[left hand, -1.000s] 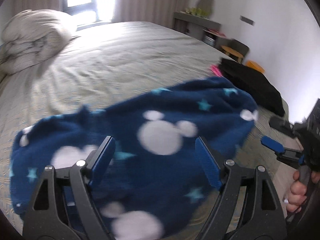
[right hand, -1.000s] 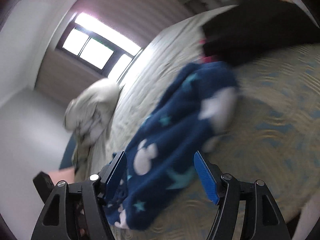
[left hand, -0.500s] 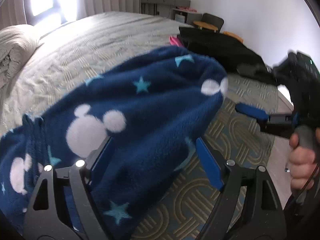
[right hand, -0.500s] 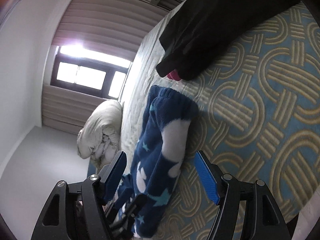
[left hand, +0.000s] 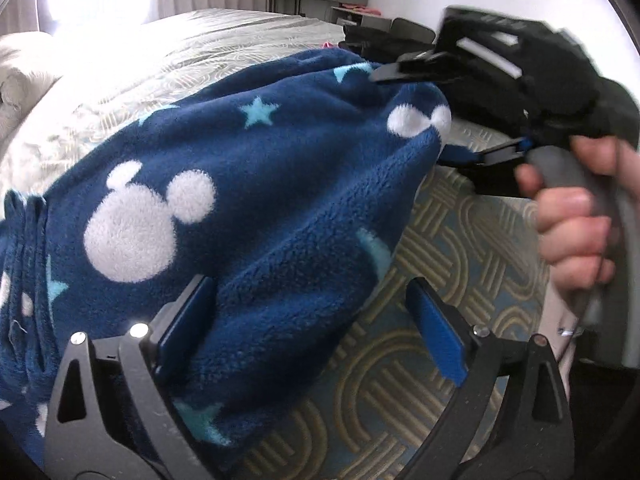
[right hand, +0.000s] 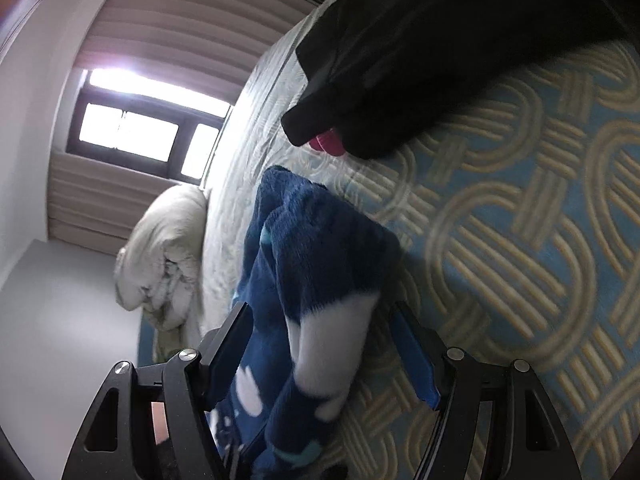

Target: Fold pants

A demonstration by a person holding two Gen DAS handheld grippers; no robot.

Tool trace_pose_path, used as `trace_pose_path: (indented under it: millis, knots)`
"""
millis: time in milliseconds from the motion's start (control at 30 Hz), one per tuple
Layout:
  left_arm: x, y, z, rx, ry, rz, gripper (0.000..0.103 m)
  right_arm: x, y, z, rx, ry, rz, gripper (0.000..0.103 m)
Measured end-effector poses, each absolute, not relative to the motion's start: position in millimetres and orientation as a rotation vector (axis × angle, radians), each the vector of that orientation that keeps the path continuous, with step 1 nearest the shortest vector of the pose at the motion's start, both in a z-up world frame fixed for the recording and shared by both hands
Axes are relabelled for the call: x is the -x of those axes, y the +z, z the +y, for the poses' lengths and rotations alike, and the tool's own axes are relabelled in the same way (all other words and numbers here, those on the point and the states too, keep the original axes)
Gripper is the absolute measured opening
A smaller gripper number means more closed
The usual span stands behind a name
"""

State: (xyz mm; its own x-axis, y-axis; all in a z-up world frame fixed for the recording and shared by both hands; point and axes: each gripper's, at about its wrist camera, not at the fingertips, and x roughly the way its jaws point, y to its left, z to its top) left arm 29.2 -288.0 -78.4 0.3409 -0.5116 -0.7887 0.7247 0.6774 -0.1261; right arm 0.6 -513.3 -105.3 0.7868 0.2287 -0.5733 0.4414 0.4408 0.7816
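quilted bedspread [left hand: 420,420] under fleece pants [left hand: 248,208]; left tongs [left hand: 312,328] just widening, right tongs [right hand: 324,344] open astride.

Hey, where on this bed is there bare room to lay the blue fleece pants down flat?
Free: the pale quilted stretch of the bed between the white bundled duvet and the blue fleece pants. Also the patterned cover beside the pants, below the black garment. Crowded: the corner where the black garment overlaps something pink.

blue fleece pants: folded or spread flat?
Folded, not flat: the blue fleece pants lie doubled in a thick bundle on the bedspread, layered edges stacked at one end.
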Motion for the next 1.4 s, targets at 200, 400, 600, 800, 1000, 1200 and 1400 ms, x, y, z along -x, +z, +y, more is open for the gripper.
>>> trace_pose_path:
  millis: [200,400,600,800,1000,1200,1400]
  knots:
    - [-29,-76,-280,-0.215,-0.833,0.921,0.096,-34,-112,-517,-1.124,-0.134,0.718,0.071]
    - [-31,-61,-278,-0.183,-0.840,0.915,0.096,-42,-97,-511,-1.074,-0.077,0.718,0.023]
    - [-34,-37,-292,-0.258,-0.870,0.818,0.096,-44,-62,-499,-1.018,-0.031,0.723,0.023]
    - [-41,-23,-299,-0.243,-0.846,0.755,0.095,-54,-21,-475,-0.906,0.031,0.737,0.023]
    - [-56,0,-274,-0.084,-0.817,0.706,0.051,-59,6,-446,-0.836,0.103,0.733,0.023]
    - [-57,16,-235,-0.032,-0.792,0.659,0.021,-70,26,-400,-0.740,0.147,0.729,0.023]
    - [-71,36,-192,0.084,-0.761,0.630,0.020,-82,46,-357,-0.667,0.207,0.711,0.023]
